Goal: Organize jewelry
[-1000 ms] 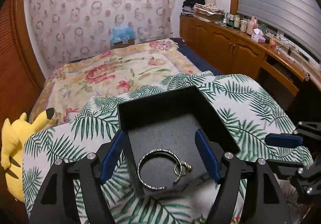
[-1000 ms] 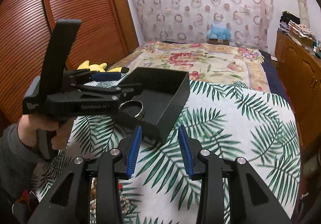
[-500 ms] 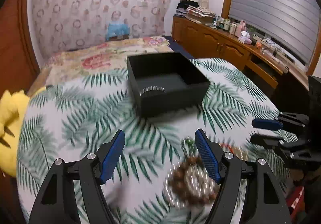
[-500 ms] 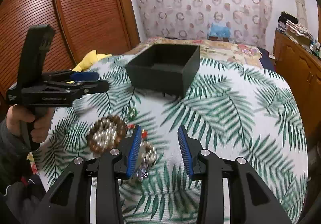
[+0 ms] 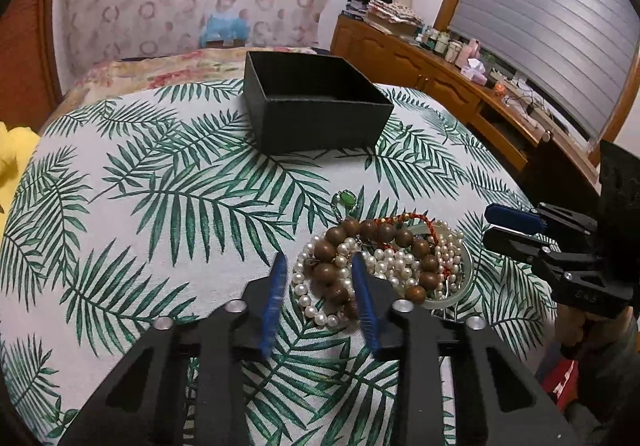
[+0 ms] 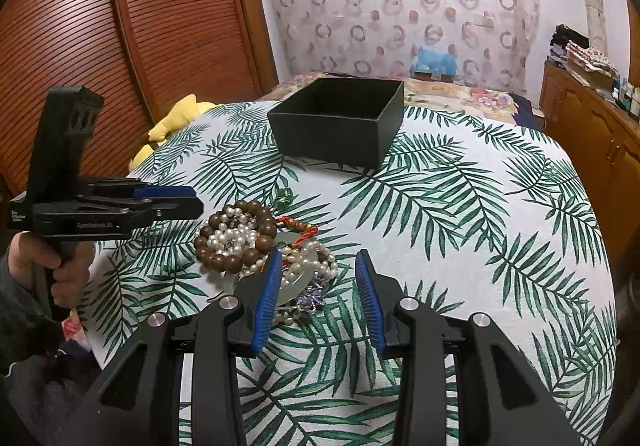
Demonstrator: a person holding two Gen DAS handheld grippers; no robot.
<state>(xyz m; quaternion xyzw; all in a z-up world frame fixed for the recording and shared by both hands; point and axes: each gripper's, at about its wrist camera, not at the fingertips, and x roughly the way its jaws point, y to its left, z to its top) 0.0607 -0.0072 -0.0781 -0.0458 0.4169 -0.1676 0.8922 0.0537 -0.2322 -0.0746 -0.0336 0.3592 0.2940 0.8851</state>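
Left wrist view: left gripper (image 5: 318,296) closing over the jewelry pile (image 5: 380,266), wooden beads between its jaws, no grip yet; right gripper (image 6: 316,290) part-open, empty; black box (image 5: 316,112) well apart; tangled strands may drag neighbours along.

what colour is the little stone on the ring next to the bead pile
Green; the ring shows best in the left wrist view.
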